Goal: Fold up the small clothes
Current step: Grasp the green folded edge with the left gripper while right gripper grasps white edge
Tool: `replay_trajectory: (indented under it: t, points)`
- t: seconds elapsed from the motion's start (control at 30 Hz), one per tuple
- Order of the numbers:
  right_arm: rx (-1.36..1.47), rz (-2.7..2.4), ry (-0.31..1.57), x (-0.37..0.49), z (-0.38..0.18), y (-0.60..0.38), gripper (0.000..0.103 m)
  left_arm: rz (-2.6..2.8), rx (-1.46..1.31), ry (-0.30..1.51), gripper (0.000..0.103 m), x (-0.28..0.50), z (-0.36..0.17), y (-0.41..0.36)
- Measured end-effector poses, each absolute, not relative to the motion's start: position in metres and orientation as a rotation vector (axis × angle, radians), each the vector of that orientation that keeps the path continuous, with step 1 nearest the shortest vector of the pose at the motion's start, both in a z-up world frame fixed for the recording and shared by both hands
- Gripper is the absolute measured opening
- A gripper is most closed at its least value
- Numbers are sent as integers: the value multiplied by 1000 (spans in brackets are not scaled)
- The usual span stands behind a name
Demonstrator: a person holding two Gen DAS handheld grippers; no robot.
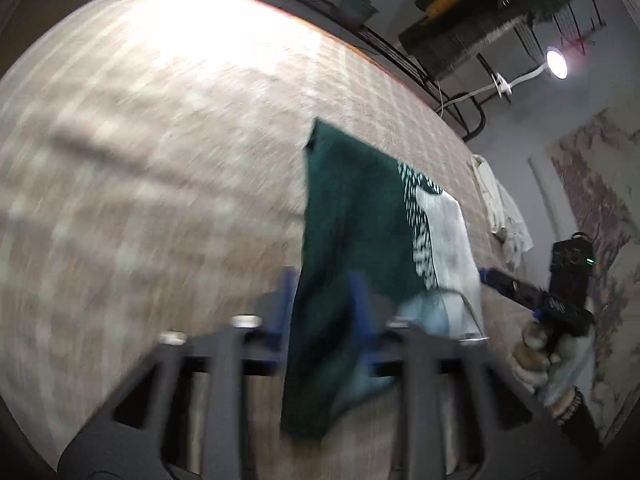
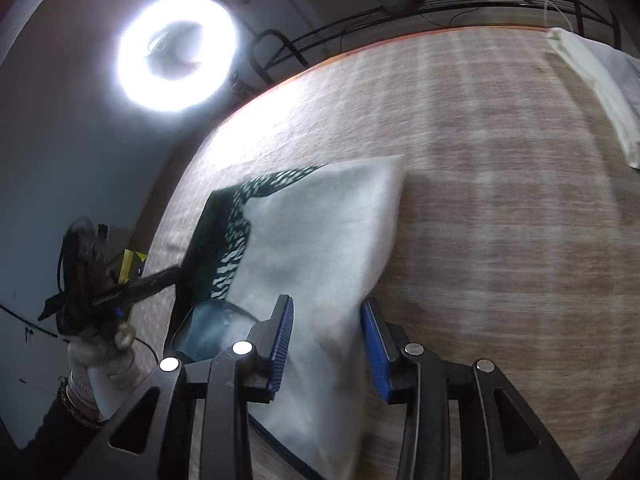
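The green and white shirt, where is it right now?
The green and white shirt hangs above the checked cloth, held between the left gripper and right gripper.

my left gripper (image 1: 323,312) and right gripper (image 2: 327,344) each pinch cloth between blue pads, gloved hands gripping both handles.

The cloth (image 1: 352,216) hangs between the two claws above the surface (image 1: 160,160), its far edge reaching down toward it. The left claw (image 1: 324,304) has one end of the cloth between its fingers; in its view the right claw (image 1: 486,274) is at the right, at the cloth's other end. In the right wrist view the cloth (image 2: 320,240) runs between the right claw's (image 2: 328,340) fingers, and the left claw (image 2: 182,270) meets it from the left. A second cloth (image 2: 600,92) lies at the surface's far right edge. A rack (image 2: 440,4) stands behind the surface, and a ring lamp (image 2: 176,52) is off its left side.
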State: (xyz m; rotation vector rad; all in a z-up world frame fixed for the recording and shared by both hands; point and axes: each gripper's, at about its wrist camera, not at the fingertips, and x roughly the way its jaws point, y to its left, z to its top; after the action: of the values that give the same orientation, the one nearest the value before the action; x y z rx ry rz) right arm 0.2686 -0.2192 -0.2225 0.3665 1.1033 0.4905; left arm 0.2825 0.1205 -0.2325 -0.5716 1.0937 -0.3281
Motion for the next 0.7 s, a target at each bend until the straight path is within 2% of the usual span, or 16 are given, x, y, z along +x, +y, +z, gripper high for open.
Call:
replay_trajectory:
  t: [0.1, 0.3, 0.57, 0.63, 0.7]
  points:
    - [434, 473, 1089, 276, -224, -239, 52, -321, -676, 1107, 53, 253, -240, 137]
    - [574, 486, 1074, 301, -242, -252, 53, -354, -900, 1147, 53, 232, -265, 145]
    - [690, 513, 1034, 337, -255, -226, 53, -393, -929, 1122, 53, 261, -266, 116]
    - [694, 512, 1020, 347, -256, -215, 51, -385, -920, 1117, 47, 266, -266, 112]
    - [691, 500, 1020, 356, -257, -206, 45, -362, -911, 1128, 20, 268, -270, 110]
